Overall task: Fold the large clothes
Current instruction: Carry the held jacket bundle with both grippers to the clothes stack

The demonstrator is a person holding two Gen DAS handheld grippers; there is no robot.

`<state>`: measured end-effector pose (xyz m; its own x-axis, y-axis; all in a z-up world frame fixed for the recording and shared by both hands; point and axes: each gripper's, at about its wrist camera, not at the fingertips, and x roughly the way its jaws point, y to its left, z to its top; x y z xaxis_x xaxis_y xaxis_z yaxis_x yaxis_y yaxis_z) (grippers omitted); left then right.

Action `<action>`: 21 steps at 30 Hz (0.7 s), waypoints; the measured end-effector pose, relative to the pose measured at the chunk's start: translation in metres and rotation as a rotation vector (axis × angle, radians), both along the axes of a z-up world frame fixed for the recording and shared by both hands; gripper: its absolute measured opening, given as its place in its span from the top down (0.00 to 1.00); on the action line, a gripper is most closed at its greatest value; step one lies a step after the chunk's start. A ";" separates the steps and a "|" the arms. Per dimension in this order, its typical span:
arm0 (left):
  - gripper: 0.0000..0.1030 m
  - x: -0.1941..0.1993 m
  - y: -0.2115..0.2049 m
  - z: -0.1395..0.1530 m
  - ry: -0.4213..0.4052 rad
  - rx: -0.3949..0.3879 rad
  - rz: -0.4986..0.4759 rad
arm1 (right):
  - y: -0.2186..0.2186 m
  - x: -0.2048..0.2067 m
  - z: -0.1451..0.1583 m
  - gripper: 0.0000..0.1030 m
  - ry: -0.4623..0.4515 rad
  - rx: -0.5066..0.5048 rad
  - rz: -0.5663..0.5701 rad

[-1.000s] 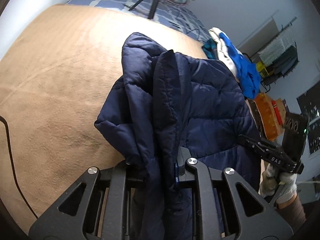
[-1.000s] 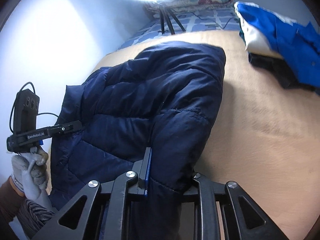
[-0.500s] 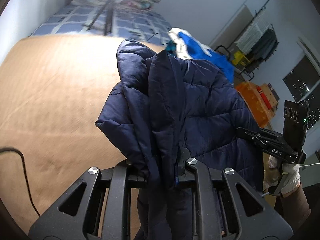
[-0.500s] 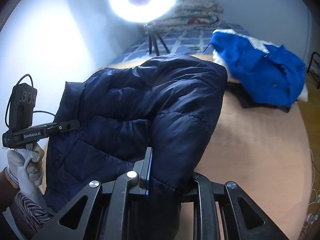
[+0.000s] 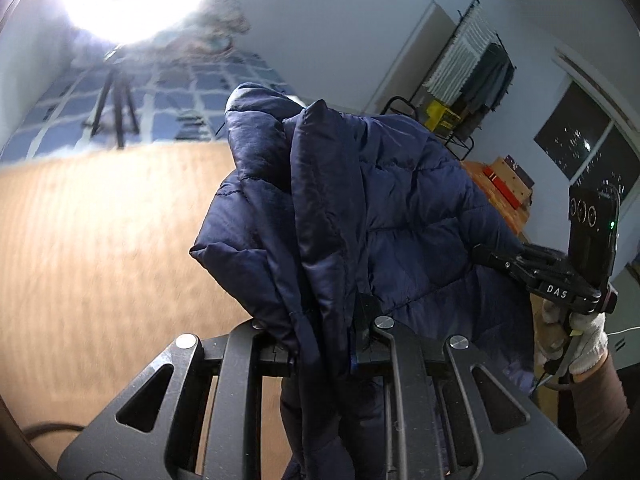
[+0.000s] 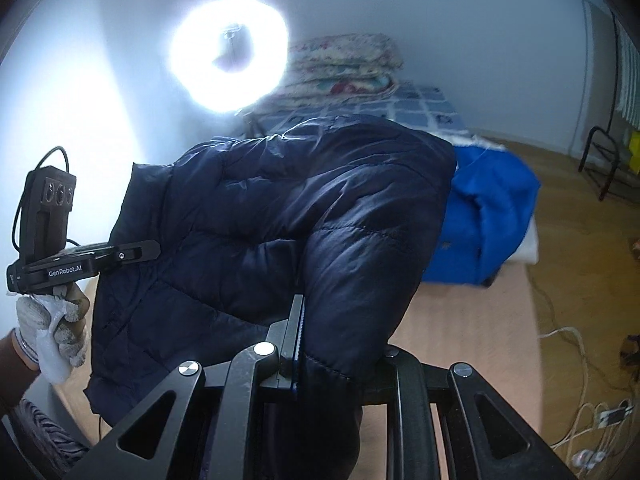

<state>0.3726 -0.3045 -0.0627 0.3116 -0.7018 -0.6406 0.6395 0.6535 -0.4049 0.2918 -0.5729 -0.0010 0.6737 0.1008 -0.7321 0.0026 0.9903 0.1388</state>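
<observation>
A navy quilted puffer jacket (image 5: 400,208) hangs in the air between my two grippers, lifted off the tan bed cover (image 5: 100,240). My left gripper (image 5: 324,340) is shut on one bunched edge of the jacket. My right gripper (image 6: 332,344) is shut on the other edge of the jacket (image 6: 280,208). The right gripper also shows at the right of the left wrist view (image 5: 496,258), and the left gripper at the left of the right wrist view (image 6: 148,250). The fingertips are hidden in the fabric.
A blue and white garment pile (image 6: 488,216) lies on the bed to the right. A ring light (image 6: 228,52) on a tripod (image 5: 116,112), folded quilts (image 6: 344,64), a clothes rack (image 5: 476,68), orange boxes (image 5: 508,184) and floor cables (image 6: 568,344) surround the bed.
Both grippers have risen and tilted upward with the jacket, so it now hangs higher above the bed. Both grips are unchanged.
</observation>
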 end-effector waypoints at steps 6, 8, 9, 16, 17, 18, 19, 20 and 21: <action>0.85 0.028 -0.045 0.017 -0.072 0.001 -0.036 | -0.042 0.024 0.015 0.84 -0.040 -0.007 -0.034; 0.85 0.037 -0.062 0.023 -0.101 -0.002 -0.048 | -0.056 0.034 0.021 0.84 -0.052 -0.001 -0.048; 0.85 0.043 -0.073 0.027 -0.117 -0.003 -0.054 | -0.063 0.040 0.024 0.84 -0.058 -0.003 -0.056; 0.85 0.082 -0.132 0.043 -0.180 -0.013 -0.074 | -0.110 0.077 0.041 0.84 -0.089 -0.019 -0.112; 0.85 0.087 -0.138 0.043 -0.185 -0.014 -0.074 | -0.117 0.085 0.043 0.85 -0.090 -0.031 -0.117; 0.85 0.094 -0.145 0.043 -0.188 -0.015 -0.074 | -0.123 0.092 0.044 0.85 -0.091 -0.041 -0.121; 0.85 0.102 -0.156 0.043 -0.194 -0.015 -0.072 | -0.131 0.101 0.044 0.85 -0.092 -0.047 -0.124; 0.85 0.107 -0.162 0.044 -0.196 -0.016 -0.071 | -0.138 0.107 0.045 0.85 -0.093 -0.052 -0.129; 0.85 0.115 -0.170 0.043 -0.200 -0.018 -0.068 | -0.145 0.115 0.045 0.85 -0.096 -0.053 -0.136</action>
<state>0.4871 -0.4745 -0.0194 0.3826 -0.7365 -0.5578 0.7511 0.5995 -0.2765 0.4066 -0.7183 0.0437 0.7457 -0.0329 -0.6655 0.1260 0.9877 0.0923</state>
